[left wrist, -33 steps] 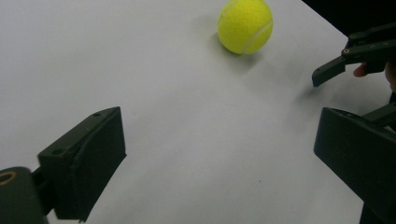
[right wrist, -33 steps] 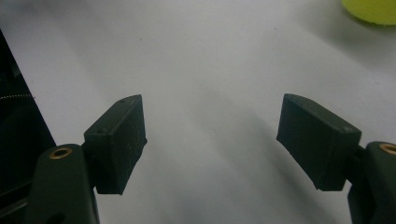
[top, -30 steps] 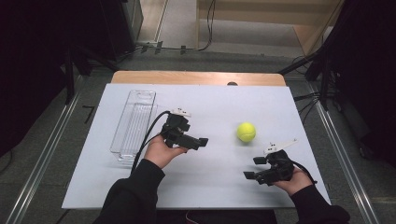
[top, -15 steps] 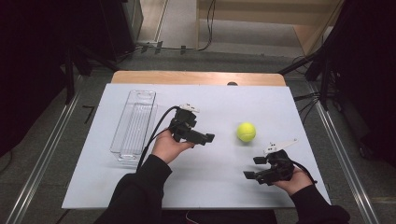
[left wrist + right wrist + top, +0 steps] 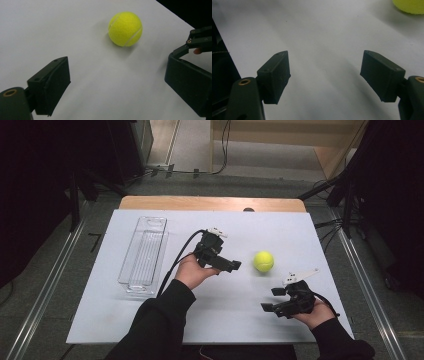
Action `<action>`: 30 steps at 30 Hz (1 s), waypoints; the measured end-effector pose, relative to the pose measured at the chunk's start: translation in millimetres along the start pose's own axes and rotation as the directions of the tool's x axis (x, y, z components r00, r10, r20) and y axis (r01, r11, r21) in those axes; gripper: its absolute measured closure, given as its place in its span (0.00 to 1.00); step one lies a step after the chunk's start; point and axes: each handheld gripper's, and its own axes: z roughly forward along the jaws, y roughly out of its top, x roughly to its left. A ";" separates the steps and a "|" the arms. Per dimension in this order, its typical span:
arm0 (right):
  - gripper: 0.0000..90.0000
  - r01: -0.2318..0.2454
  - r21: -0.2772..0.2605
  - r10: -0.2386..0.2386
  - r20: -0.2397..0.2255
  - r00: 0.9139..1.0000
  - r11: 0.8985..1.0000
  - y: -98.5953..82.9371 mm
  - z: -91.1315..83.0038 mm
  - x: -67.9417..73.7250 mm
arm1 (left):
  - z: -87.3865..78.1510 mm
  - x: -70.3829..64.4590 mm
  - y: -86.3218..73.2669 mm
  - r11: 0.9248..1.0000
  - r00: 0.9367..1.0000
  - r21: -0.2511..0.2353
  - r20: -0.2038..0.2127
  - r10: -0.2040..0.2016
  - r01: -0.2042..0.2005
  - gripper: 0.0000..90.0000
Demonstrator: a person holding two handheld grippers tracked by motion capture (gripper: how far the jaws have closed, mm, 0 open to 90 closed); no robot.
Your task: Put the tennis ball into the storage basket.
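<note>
At 12 o'clock of the wide-open, empty left tool [image 5: 117, 82], tennis ball [image 5: 125, 28]: light, springy, felt-grippy, rolls; clamp across its middle.

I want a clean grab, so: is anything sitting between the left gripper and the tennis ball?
Nothing visible does. In the left gripper view, the left gripper has its jaws wide apart, with bare white table up to the tennis ball. The right gripper is off to the side, and the clear tray lies on the other side.
</note>
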 end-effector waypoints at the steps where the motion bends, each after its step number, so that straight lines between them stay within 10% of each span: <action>1: 0.24 0.002 0.001 -0.002 0.000 1.000 1.000 0.0 0.0 -0.1 | 1.1 0.0 1.0 1.000 1.000 0.000 0.004 -0.005 0.005 0.09; 30: 0.24 0.007 0.000 -0.007 -0.007 1.000 1.000 0.8 0.2 0.9 | 42.9 -3.8 38.3 0.999 0.999 0.036 0.026 0.019 -0.020 0.09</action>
